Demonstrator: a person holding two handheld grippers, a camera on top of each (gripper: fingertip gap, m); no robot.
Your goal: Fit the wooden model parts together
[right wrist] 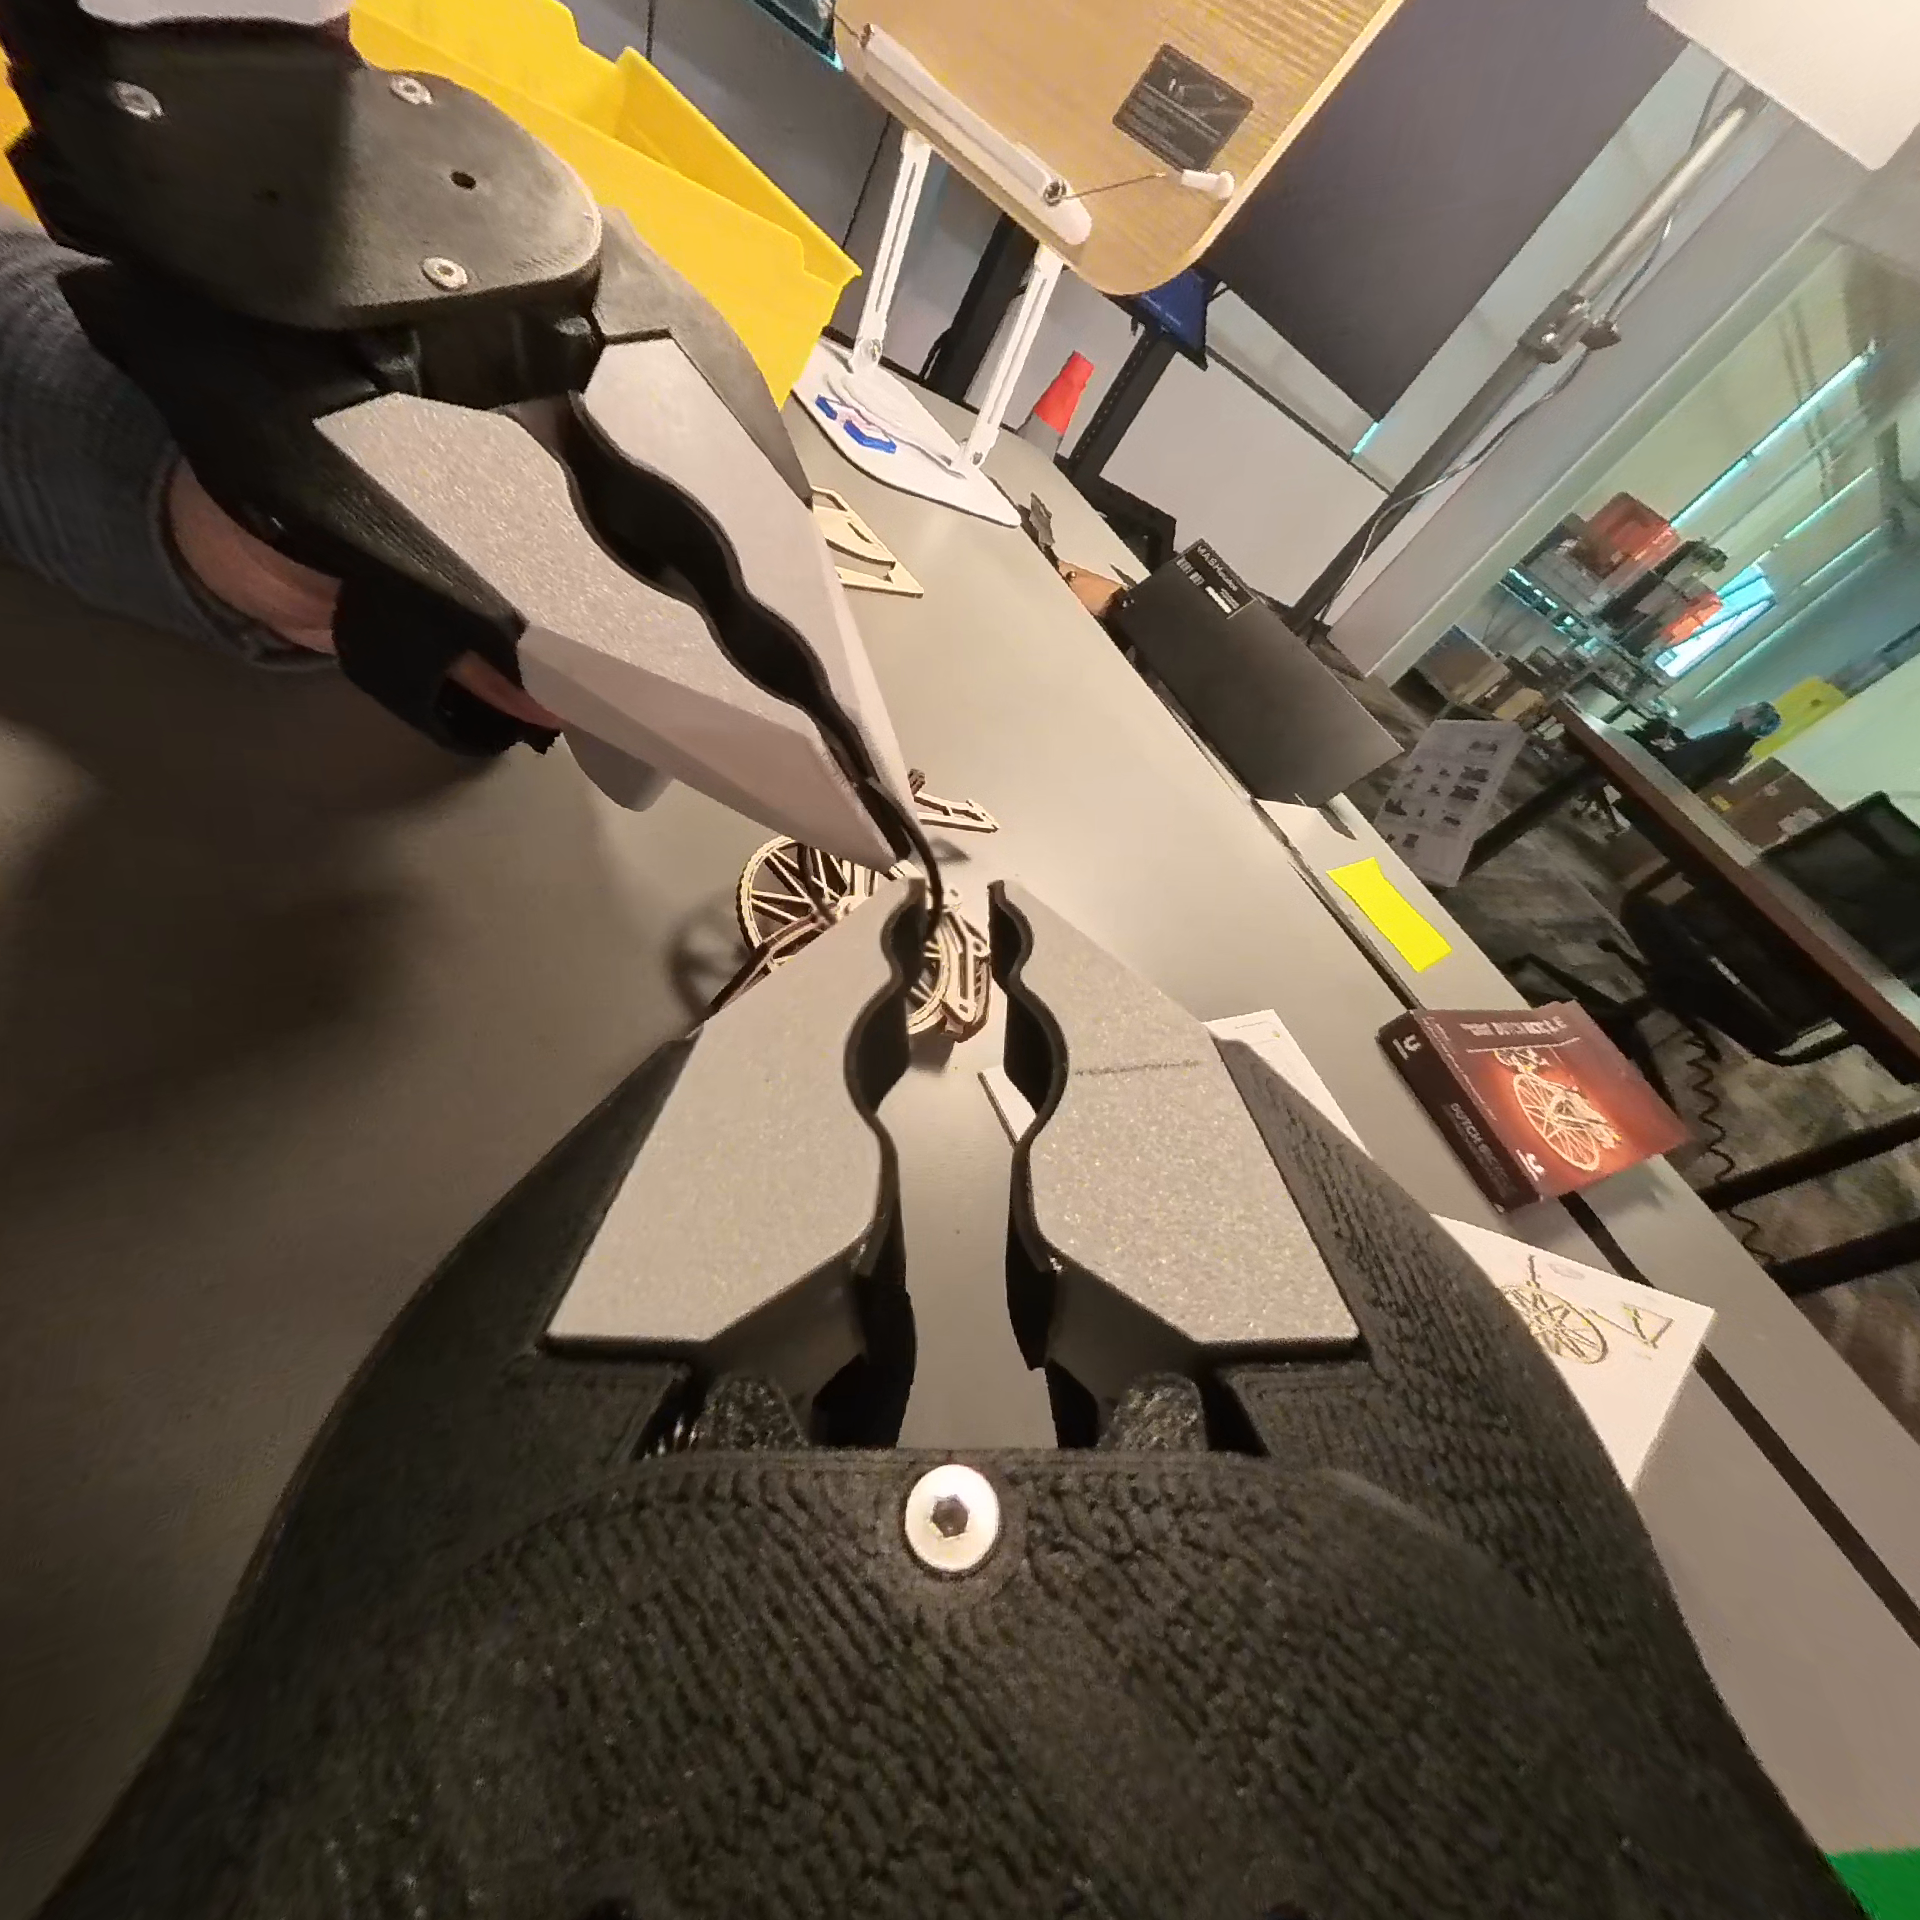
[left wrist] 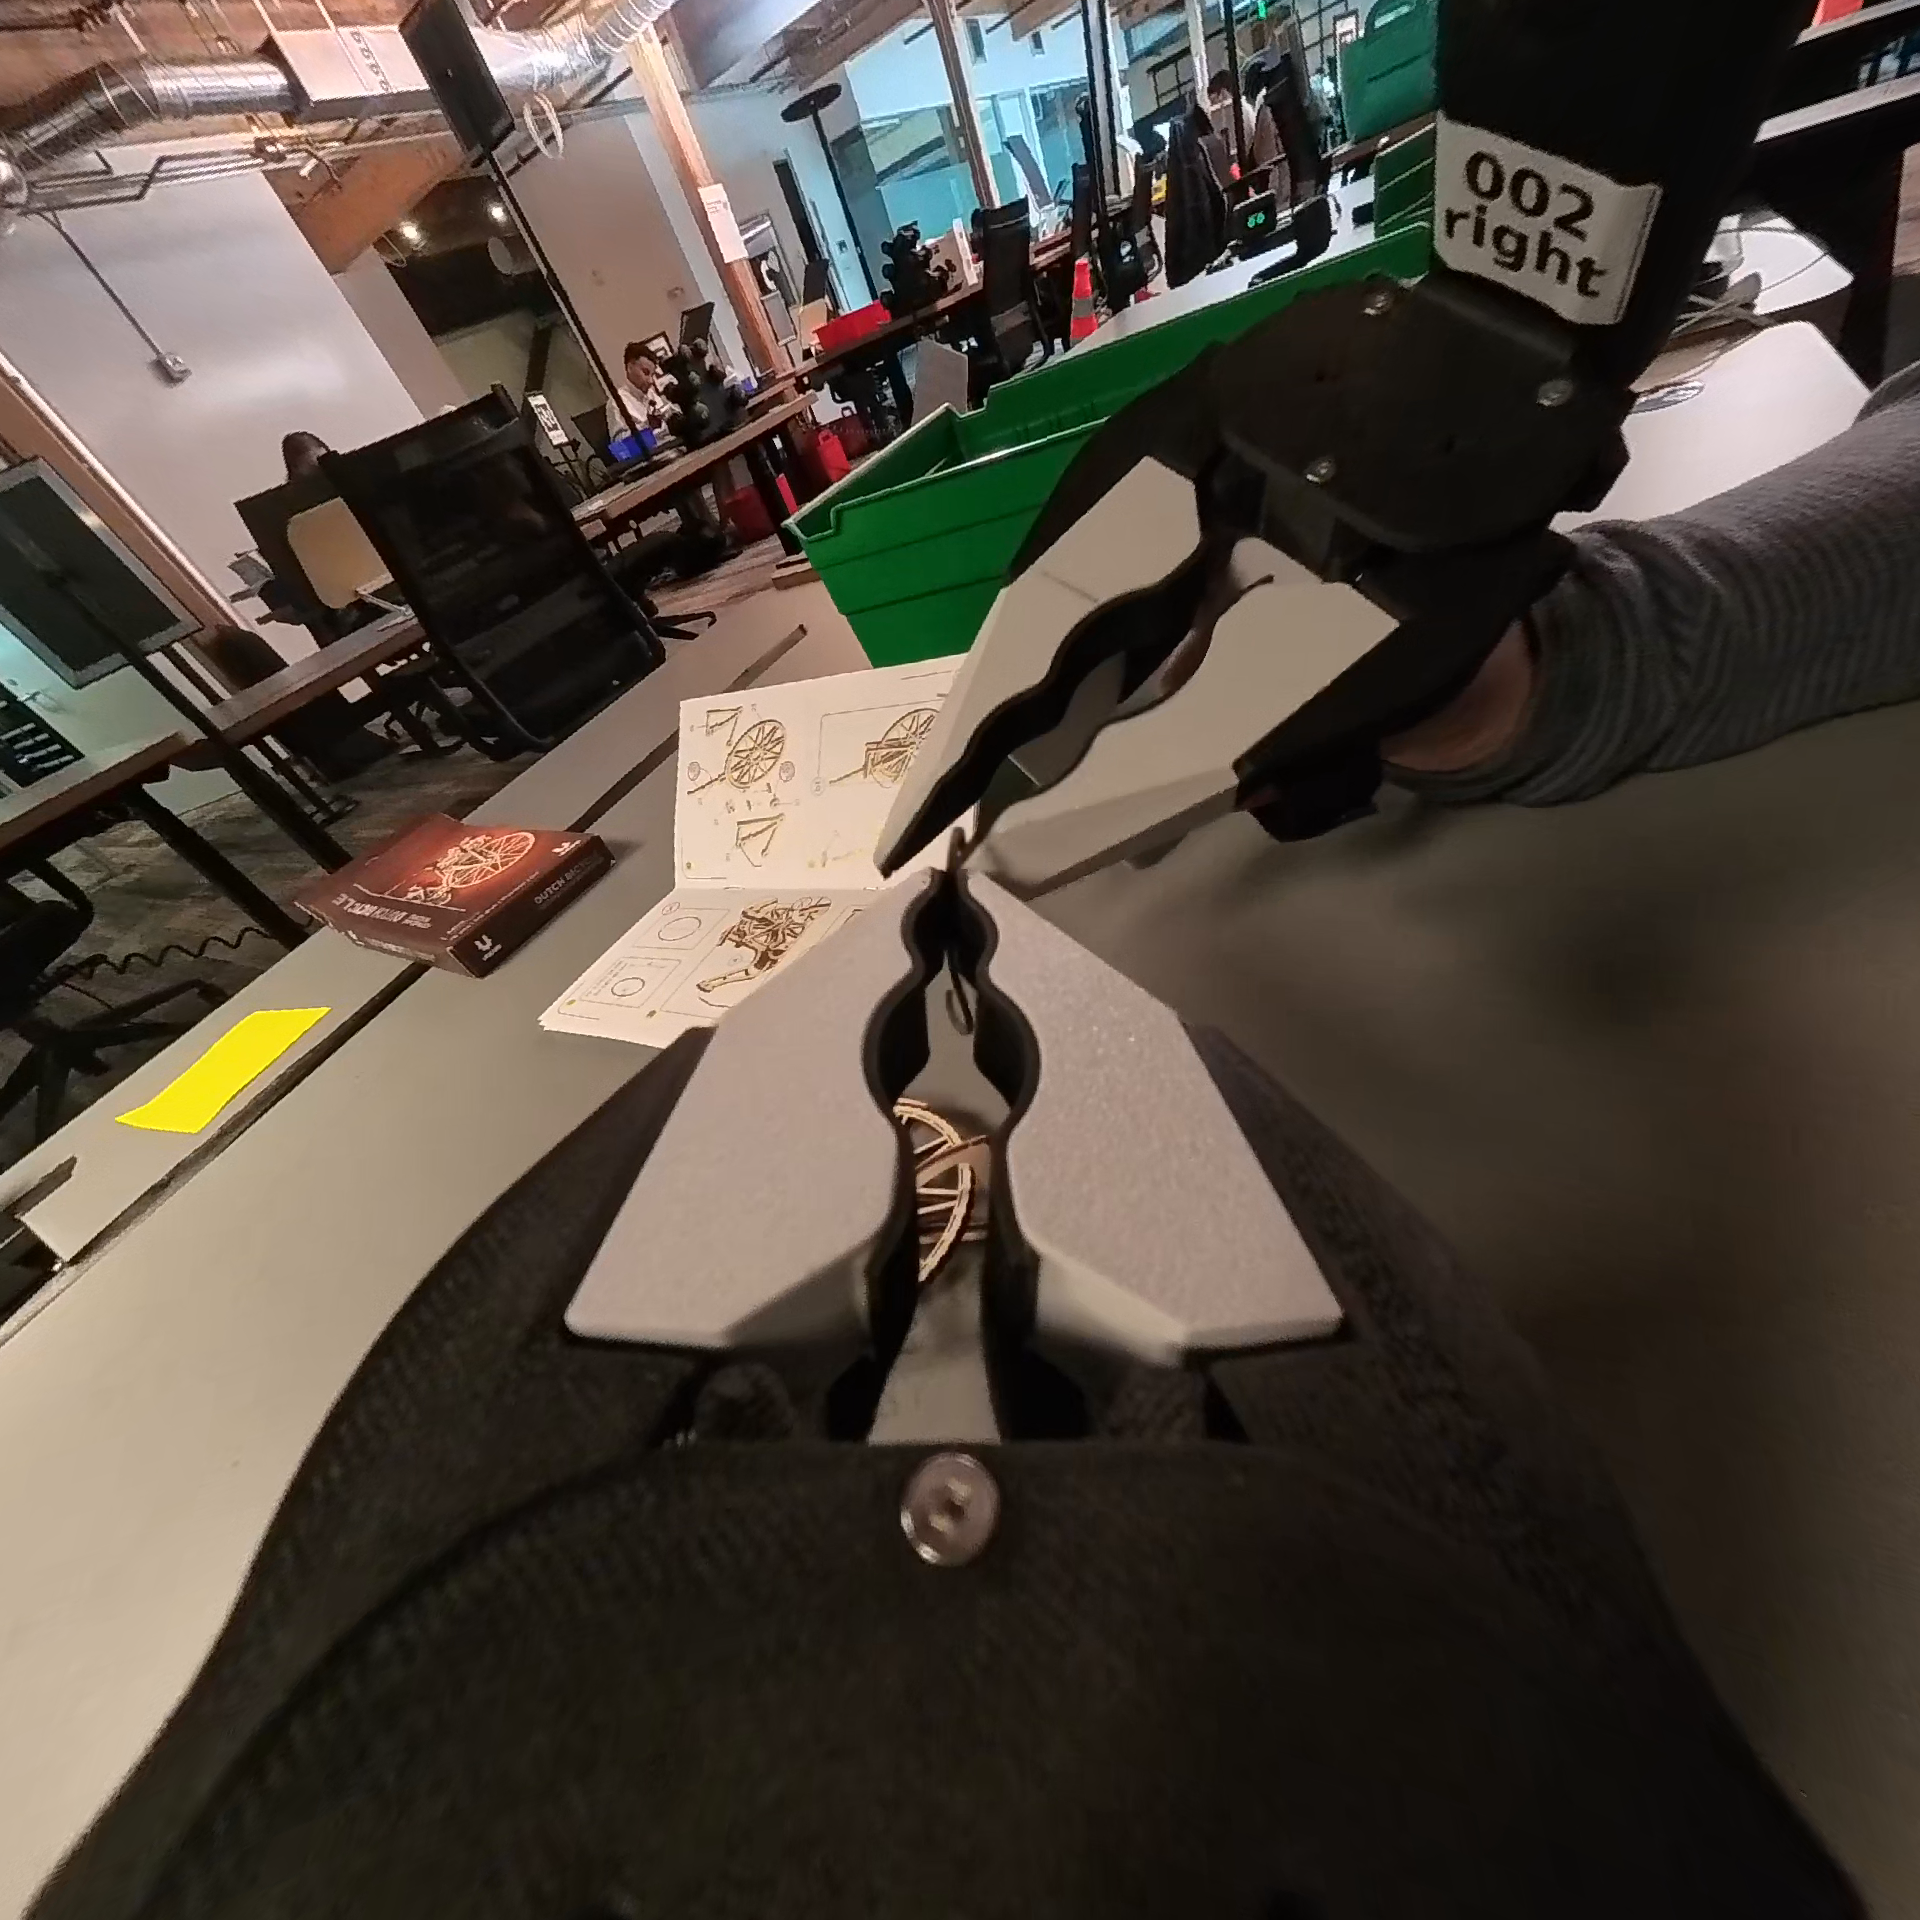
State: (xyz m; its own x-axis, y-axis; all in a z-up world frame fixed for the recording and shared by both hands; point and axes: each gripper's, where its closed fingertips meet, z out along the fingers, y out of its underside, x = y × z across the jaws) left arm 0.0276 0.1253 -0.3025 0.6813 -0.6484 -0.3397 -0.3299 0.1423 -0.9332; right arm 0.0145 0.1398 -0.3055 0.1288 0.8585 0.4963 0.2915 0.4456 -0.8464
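My left gripper [left wrist: 951,894] is shut, and a thin black band [left wrist: 958,977] runs between its tips. Through the gap behind its pads I see a wooden spoked wheel [left wrist: 940,1174] on the grey table. In the right wrist view the left gripper [right wrist: 909,852] comes in from the upper left, with the band [right wrist: 932,883] hanging from its tip. It is just above the wooden bicycle model [right wrist: 800,899]. My right gripper [right wrist: 951,904] is open, its tips on either side of the band's lower end. It also shows in the left wrist view [left wrist: 935,847], tip to tip with the left gripper.
An open instruction booklet [left wrist: 769,821], a brown box [left wrist: 457,894] and a green bin [left wrist: 935,540] lie beyond the grippers. Yellow tape [left wrist: 223,1065] marks the table edge. Loose wooden parts [right wrist: 956,810], a wooden sheet [right wrist: 862,545], a yellow bin [right wrist: 717,239] and a black box [right wrist: 1257,686] are farther off. My two grippers' fingertips are within a few centimetres of each other.
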